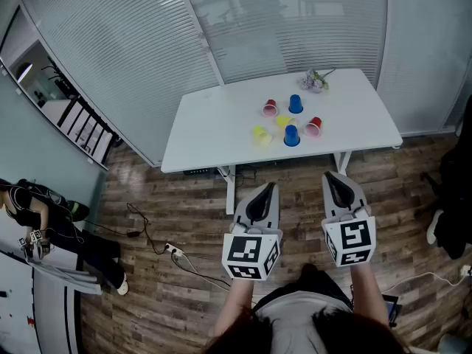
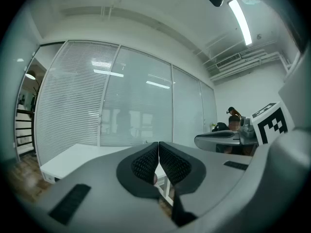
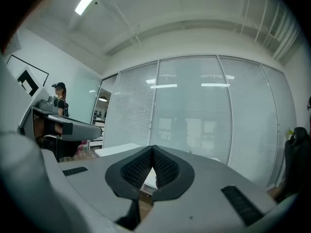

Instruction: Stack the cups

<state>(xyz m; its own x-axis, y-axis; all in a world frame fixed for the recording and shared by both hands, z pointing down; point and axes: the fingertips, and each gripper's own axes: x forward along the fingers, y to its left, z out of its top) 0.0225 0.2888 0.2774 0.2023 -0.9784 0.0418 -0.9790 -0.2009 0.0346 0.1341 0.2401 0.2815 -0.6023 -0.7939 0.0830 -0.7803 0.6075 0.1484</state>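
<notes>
- While both grippers hang off the near edge of the white table (image 1: 210, 135), out over the wood floor (image 1: 177, 212), no cup is in reach. I'd say the coming move is a straight push forward to the table.
- left gripper (image 1: 271, 186): jaws closed pad to pad with nothing between them, pointing level at the table's near edge.
- right gripper (image 1: 330, 175): same, jaws together and empty, level, aimed at the table's near right part.
- Cups: six on the table's right half, well apart from both sets of jaws, roughly ahead of the gap between the grippers.
- Row nearer the table's front edge:
  - yellow cup (image 1: 261, 134) lines up with the left gripper.
  - blue cup (image 1: 291, 136) sits mid-row.
  - red cup (image 1: 314, 127) lies closest to the right gripper's line.
- Row nearer the table's back edge: second red cup (image 1: 270, 108), second yellow cup (image 1: 283, 122), second blue cup (image 1: 295, 104).
- Judgement: neither hand is clearly nearer, and the jaws must open before any grab. The cups are too small to tell upright from tipped.
</notes>
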